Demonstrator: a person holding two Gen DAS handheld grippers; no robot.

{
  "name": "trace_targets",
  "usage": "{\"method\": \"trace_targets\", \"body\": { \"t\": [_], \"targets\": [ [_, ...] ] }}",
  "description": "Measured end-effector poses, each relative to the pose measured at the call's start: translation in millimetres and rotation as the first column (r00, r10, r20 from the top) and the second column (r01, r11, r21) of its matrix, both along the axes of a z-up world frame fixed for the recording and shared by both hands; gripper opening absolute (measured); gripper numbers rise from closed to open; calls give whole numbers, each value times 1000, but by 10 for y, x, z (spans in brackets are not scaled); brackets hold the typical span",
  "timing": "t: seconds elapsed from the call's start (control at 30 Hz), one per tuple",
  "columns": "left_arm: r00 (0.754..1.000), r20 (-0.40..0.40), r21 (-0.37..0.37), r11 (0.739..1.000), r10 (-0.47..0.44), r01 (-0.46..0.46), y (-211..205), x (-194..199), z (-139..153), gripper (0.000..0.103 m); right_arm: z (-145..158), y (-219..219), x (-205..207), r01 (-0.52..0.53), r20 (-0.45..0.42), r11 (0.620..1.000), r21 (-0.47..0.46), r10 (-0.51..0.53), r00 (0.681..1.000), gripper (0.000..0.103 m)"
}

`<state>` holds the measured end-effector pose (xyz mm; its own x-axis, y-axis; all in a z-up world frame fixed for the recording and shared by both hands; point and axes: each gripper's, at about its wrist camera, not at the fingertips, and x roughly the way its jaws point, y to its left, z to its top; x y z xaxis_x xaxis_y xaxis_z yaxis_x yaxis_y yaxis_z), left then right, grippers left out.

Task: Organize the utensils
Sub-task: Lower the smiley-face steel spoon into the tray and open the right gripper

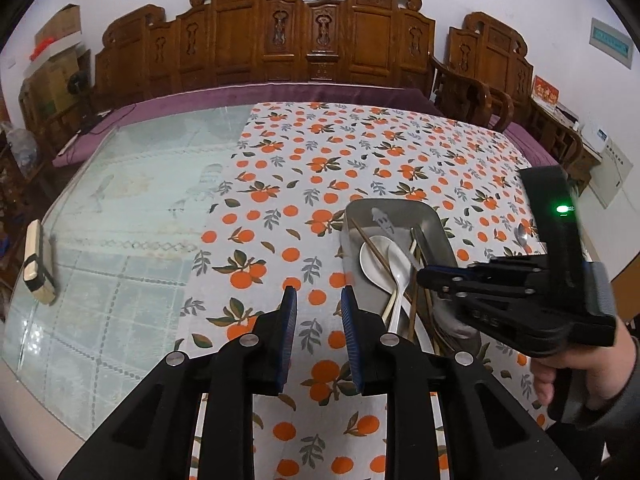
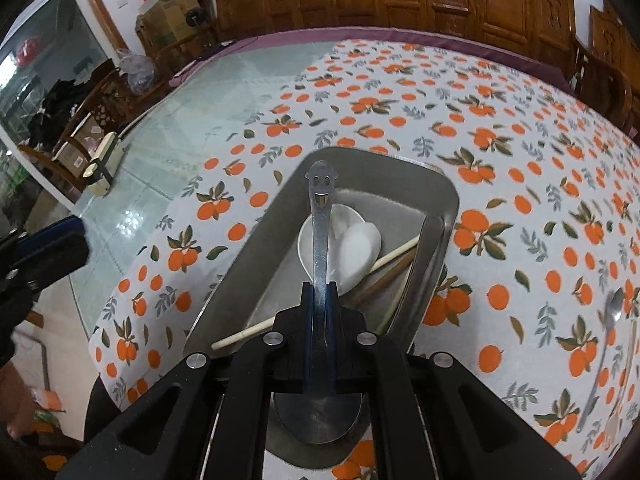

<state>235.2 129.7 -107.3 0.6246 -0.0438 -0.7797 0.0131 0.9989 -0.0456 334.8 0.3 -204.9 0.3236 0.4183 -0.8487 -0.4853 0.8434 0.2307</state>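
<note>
R gripper (image 2: 319,304) is clamped on a metal spoon (image 2: 319,216) by the handle, over the steel tray (image 2: 448,200). Spoon bowl sits behind the pads, partly hidden by the gripper body; the handle end has a smiley face cut-out pointing away. L gripper (image 1: 318,300) has jaws apart w/ nothing between, hovering over the orange-print cloth (image 1: 280,184) just left of the tray.

In the tray: 2 white ceramic spoons (image 2: 352,240) overlapping, plus chopsticks (image 2: 394,254), exact count unclear since they cross and run under the gripper. One more metal spoon (image 2: 608,320) lies on the cloth at far right, blurred and cut off by the edge.
</note>
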Motion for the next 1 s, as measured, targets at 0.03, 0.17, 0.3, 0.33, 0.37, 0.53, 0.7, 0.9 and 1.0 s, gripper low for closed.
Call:
{"method": "trace_targets", "body": {
  "t": [0.03,0.17,0.3,0.33,0.37,0.53,0.7,0.9,1.0],
  "targets": [
    [1000,1,-1,1000,0,0,0,-2,5,21,-36,9,15,-2,-10,1000,-5,2,1000,7],
    [1000,0,1,1000,-3,3,-7,-13,17,21,-133,-7,54,3,-33,1000,-8,-3,999,8],
    [1000,2,3,1000,-5,5,-17,-33,31,21,-137,-36,66,8,-33,1000,11,-8,999,10],
    [1000,2,3,1000,-5,5,-19,-35,32,21,-123,-49,62,7,-31,1000,21,-7,999,10],
    [1000,2,2,1000,-4,4,-21,-38,33,21,-109,-53,60,5,-30,1000,24,-4,1000,10],
    [1000,2,-2,1000,-13,13,-76,-59,56,21,93,-198,-32,-2,26,999,43,1,1000,10],
    [999,13,-10,1000,-30,30,-208,-76,86,31,379,-495,-215,-4,103,999,53,-2,995,10],
    [998,16,-17,998,-63,64,-439,-52,103,38,598,-1121,-474,28,175,999,21,-31,984,22],
    [996,21,-19,996,-87,87,-580,-35,120,41,597,-1468,-556,75,186,997,1,-74,980,37]
  ]
}}
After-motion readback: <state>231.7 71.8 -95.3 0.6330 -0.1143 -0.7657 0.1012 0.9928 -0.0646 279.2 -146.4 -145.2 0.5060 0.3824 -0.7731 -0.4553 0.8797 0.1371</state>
